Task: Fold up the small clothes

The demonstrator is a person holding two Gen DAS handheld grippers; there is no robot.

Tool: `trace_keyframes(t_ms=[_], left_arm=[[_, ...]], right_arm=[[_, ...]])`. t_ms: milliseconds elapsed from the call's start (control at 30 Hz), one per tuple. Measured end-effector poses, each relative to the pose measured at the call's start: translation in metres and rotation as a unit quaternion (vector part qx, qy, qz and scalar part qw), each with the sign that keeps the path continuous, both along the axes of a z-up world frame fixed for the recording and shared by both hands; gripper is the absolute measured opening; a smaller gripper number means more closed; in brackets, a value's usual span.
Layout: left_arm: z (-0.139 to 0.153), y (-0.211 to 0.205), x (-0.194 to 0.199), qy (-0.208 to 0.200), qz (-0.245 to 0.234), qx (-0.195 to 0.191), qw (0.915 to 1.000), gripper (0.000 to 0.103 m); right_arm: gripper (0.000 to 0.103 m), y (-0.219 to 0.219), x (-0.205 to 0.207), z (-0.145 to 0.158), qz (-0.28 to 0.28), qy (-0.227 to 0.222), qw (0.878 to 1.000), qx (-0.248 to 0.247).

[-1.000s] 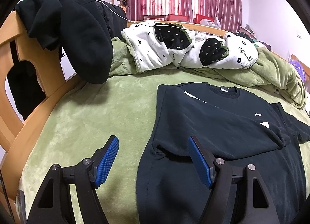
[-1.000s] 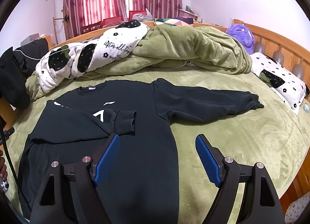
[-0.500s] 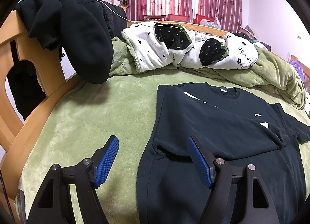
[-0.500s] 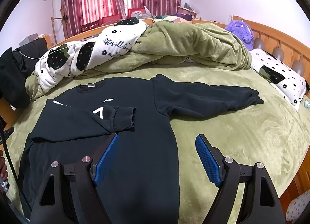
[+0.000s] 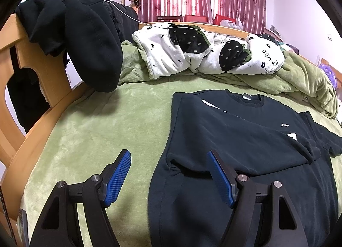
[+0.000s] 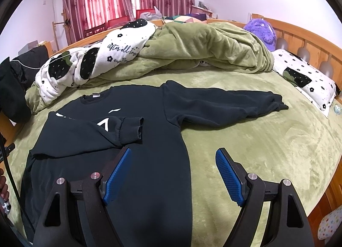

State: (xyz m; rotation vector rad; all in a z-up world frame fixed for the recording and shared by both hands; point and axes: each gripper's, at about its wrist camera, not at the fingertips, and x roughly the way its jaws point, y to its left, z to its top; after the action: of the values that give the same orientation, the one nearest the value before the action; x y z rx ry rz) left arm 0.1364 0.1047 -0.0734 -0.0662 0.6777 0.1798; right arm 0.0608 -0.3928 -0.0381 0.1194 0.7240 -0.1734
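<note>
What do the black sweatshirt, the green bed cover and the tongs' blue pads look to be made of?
Sweatshirt: matte knit, probably cotton fleece; its cuff is ribbed. Bed cover: plush, velvety pile with shiny brush marks, likely polyester fleece. Pads: blue with a fine grid texture, apparently rubber or soft plastic, on black rigid arms.

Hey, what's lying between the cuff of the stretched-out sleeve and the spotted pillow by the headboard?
Nothing but bare green bed cover. The right wrist view shows the sleeve cuff and the pillow apart, with only that plush cover between them.

Bedspread (image 6: 267,140) open rightward; piled quilt (image 6: 203,48) blocks beyond sweatshirt (image 6: 149,140).
</note>
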Motion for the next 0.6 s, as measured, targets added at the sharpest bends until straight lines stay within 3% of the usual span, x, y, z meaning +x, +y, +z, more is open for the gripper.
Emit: trace_keyframes(t_ms=[600], left_arm=[[-0.011, -0.028, 0.016, 0.004, -0.003, 0.046, 0.9989, 0.072]], right_arm=[[0.08, -0.056, 0.027, -0.025, -0.022, 0.008, 0.999, 0.039]])
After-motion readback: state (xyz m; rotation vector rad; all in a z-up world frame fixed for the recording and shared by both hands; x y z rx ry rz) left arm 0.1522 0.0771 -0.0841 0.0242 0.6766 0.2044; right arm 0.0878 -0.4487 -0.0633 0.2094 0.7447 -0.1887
